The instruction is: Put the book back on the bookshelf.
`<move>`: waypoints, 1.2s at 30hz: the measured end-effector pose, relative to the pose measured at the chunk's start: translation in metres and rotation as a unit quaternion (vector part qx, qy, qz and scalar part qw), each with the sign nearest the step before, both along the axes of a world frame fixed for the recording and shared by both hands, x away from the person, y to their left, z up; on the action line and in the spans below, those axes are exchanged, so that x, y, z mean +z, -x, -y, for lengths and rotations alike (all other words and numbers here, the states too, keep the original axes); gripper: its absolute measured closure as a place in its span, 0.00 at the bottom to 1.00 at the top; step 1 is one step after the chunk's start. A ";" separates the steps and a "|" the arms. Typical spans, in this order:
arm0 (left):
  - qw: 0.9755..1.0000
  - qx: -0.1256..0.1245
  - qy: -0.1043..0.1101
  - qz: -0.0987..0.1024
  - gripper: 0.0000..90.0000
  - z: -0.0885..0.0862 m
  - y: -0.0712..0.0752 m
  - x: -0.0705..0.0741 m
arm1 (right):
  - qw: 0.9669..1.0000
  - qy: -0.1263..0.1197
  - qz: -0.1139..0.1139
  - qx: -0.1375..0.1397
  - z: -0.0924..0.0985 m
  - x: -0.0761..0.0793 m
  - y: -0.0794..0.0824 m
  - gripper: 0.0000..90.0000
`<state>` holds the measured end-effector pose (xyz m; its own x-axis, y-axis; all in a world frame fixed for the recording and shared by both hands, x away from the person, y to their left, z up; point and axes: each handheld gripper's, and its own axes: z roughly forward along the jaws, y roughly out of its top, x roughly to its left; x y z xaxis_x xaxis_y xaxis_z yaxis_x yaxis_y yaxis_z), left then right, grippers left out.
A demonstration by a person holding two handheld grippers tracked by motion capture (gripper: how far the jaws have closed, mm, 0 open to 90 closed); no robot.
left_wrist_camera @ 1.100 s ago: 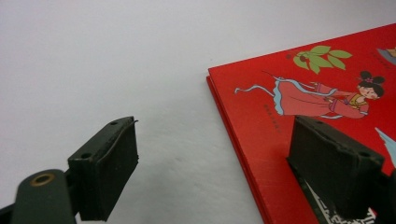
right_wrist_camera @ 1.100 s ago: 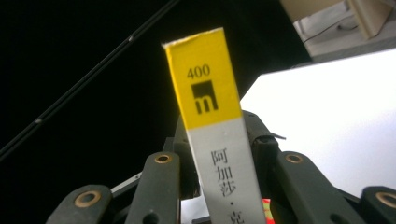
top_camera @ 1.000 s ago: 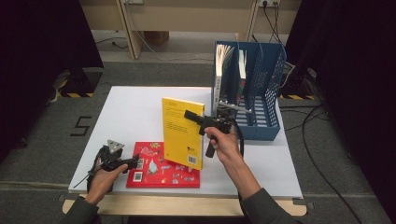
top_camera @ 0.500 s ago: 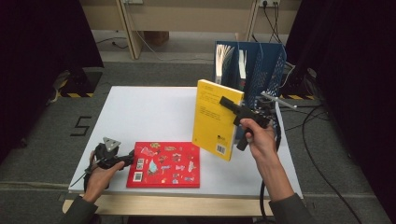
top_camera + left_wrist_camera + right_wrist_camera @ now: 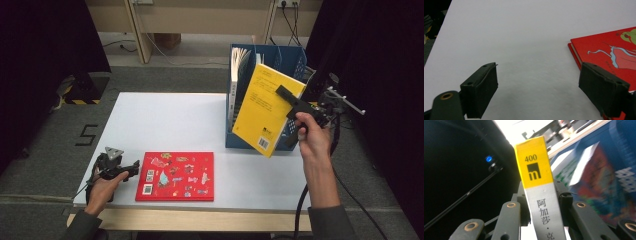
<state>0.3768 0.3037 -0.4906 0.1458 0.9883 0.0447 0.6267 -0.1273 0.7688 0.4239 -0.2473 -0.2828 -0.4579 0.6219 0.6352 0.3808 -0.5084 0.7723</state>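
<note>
A yellow book (image 5: pixel 265 107) hangs tilted in the air in front of the blue file rack (image 5: pixel 240 135), with my right gripper (image 5: pixel 290 100) shut on its spine edge. In the right gripper view the jaws press on both sides of the yellow and grey spine (image 5: pixel 541 195). A red picture book (image 5: pixel 177 176) lies flat near the table's front edge. To the left of it, my left gripper (image 5: pixel 131 170) rests low on the table. Its jaws stand open over bare white table, the right pad (image 5: pixel 602 91) beside the red book's corner (image 5: pixel 604 50).
The blue rack holds a white-paged book (image 5: pixel 241 65) in its left slot. The white table (image 5: pixel 170 120) stretches wide to the left of the rack. Dark curtains hang at both sides, and cables trail on the floor behind.
My right gripper has carried the yellow book up and to the right, from above the red book to the front of the blue rack. The left gripper has stayed put.
</note>
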 end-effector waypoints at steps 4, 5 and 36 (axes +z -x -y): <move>1.000 -0.001 -0.001 -0.004 0.17 0.000 0.000 -0.001 | 0.999 -0.001 -0.004 -0.036 0.021 0.009 -0.011 0.79; 1.000 0.000 -0.002 -0.002 0.17 0.000 0.000 -0.001 | 0.999 -0.001 -0.004 -0.036 0.021 0.009 -0.011 0.79; 1.000 -0.010 -0.002 -0.009 0.17 0.003 -0.001 -0.003 | 0.992 0.044 -0.028 -0.111 0.023 0.027 -0.087 0.79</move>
